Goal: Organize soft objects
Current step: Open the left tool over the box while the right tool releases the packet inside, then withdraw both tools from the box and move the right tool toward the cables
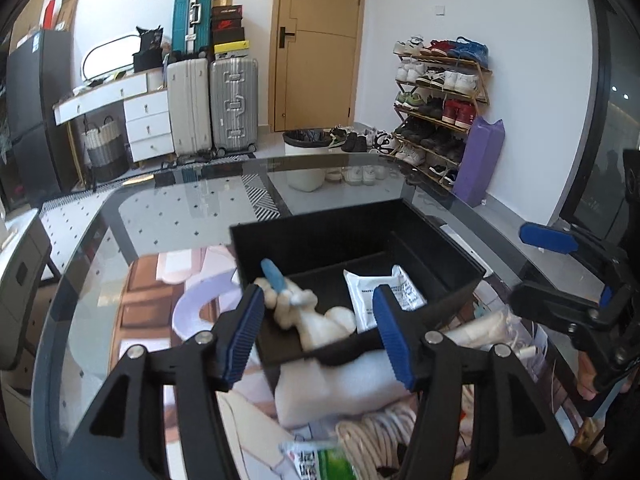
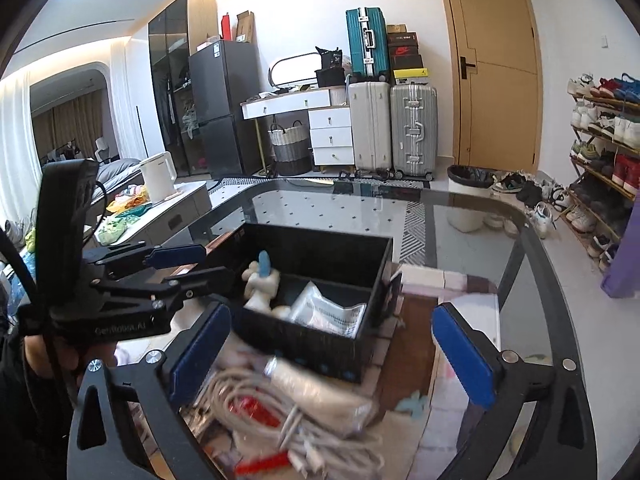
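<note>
Right now my left gripper (image 1: pixel 320 336) hangs over the near wall of the black divided box (image 1: pixel 440 236), its blue pads parted with nothing pressed between them; the box wall and the cream plush toy (image 1: pixel 320 320) merely show through the gap. That toy, with a blue piece (image 1: pixel 274 276) sticking up from it, lies inside the box's near-left compartment, leaning against the near wall. Beside it, across the low divider, a white printed pouch (image 1: pixel 384 292) lies flat in the near-right compartment. My right gripper (image 2: pixel 332 352) stands as wide as it goes, empty, held just short of the box's near side above the clutter there. Under it, on the glass table (image 2: pixel 460 208), sit a coil of white cord (image 2: pixel 280 420), a pale rolled bundle (image 2: pixel 320 392) touching the cord, and some red bits I cannot make out through the blur. From the left wrist view a white padded bag (image 1: pixel 328 396) lies against the box's near wall, with a green-labelled packet (image 1: pixel 316 460) at the table's near edge. The box itself sits toward the middle of the table, well clear of its far edge.
</note>
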